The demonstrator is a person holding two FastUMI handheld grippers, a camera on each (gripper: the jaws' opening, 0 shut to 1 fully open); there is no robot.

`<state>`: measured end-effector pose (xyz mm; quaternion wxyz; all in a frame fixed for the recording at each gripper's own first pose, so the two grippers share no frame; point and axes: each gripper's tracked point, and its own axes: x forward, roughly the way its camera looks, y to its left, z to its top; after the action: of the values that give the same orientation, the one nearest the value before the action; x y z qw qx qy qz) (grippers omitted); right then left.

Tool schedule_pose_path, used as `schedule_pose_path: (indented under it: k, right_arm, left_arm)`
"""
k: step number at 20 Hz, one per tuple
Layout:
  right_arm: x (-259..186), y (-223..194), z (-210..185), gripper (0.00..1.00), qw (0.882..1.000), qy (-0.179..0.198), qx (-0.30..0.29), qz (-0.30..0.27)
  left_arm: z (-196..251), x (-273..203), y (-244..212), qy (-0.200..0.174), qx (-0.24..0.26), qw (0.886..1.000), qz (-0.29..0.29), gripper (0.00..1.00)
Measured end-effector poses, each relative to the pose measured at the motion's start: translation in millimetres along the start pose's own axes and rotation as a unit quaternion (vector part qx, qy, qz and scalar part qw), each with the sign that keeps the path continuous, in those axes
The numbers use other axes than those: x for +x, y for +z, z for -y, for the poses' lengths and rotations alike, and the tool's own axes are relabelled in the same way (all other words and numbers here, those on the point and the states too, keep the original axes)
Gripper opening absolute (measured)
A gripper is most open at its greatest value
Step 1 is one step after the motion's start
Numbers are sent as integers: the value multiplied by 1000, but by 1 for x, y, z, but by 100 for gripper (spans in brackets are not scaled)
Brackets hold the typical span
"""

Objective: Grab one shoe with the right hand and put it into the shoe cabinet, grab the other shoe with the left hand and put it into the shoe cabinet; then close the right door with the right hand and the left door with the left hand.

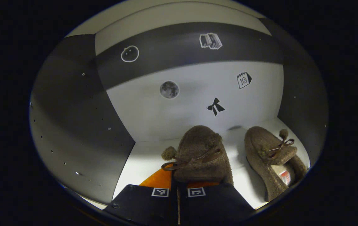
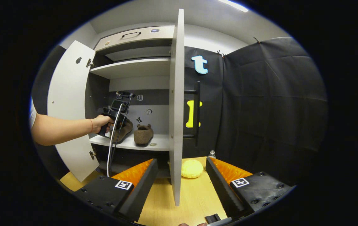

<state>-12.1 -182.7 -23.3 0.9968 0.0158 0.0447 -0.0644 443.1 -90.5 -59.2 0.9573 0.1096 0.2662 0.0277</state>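
In the left gripper view, the left gripper (image 1: 179,196) has its two fingers drawn close together at the bottom edge, clamped on the heel of a brown fuzzy slipper-style shoe with a thin bow and pompom (image 1: 199,157); the fingertips themselves are hidden behind the shoe's heel. That shoe rests on the white shelf (image 1: 144,157) inside the shoe cabinet. Just to its right, apart from it, lies the second brown fuzzy shoe (image 1: 268,153), tilted on its side, its heel cut off by the edge of the view. That makes two shoes, both on the same shelf. Behind them, the cabinet's back wall carries five small stickers (image 1: 215,106).

In the right gripper view, the right gripper (image 2: 179,185) is spread wide and holds nothing; the edge of the open right door, a tall grey panel (image 2: 176,103), stands between its fingers without touching either. Beyond on the wooden floor sits a yellow round cushion-like object (image 2: 192,168), hard to identify. Farther off, a hand (image 2: 101,123) holds the left gripper at the shelf, covering most of one shoe. The white left door (image 2: 69,110) is swung wide open.
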Motion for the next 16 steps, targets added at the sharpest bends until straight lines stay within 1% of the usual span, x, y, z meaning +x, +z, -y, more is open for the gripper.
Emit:
schedule_pose_path:
  k: [3, 5, 6, 7, 8, 9, 10, 12, 13, 14, 15, 16]
  right_arm:
    - [-1, -4, 10, 98, 1000, -13, 0, -5]
    - [-1, -6, 16, 98, 1000, -19, 4, -6]
    - [0, -5, 18, 98, 1000, -21, 6, -6]
    - [1, -4, 21, 98, 1000, -23, 9, -6]
    - [2, -3, 22, 98, 1000, -23, 12, -6]
    - [3, -3, 24, 98, 1000, -26, 13, -5]
    - [5, -2, 26, 98, 1000, -27, 13, -3]
    - [6, 2, 32, 98, 999, -32, 9, 1]
    - [8, 4, 36, 98, 999, -35, 8, 3]
    - [9, 6, 40, 98, 999, -38, 8, 5]
    - [9, 8, 45, 98, 999, -41, 10, 8]
    - [10, 10, 49, 98, 999, -45, 13, 11]
  left_arm:
    - [1, 4, -3, -1, 5, 1000, -9, 8]
    - [1, 2, -4, -8, 6, 1000, -9, 11]
    - [1, -1, -5, -10, 4, 1000, -8, 19]
    - [0, -5, -4, -15, 0, 1000, -6, 19]
    - [-2, -7, -6, -15, -7, 1000, -5, 22]
    - [-4, -11, -5, -15, -13, 1000, 0, 30]
    - [-6, -17, -4, -16, -17, 1000, 7, 43]
    - [-7, -32, 0, -25, -23, 999, 28, 61]
    - [-7, -42, 2, -31, -26, 998, 40, 64]
    - [-7, -53, 6, -35, -32, 997, 58, 72]
    - [-8, -63, 12, -42, -39, 995, 80, 76]
    - [-9, -78, 17, -47, -46, 993, 99, 83]
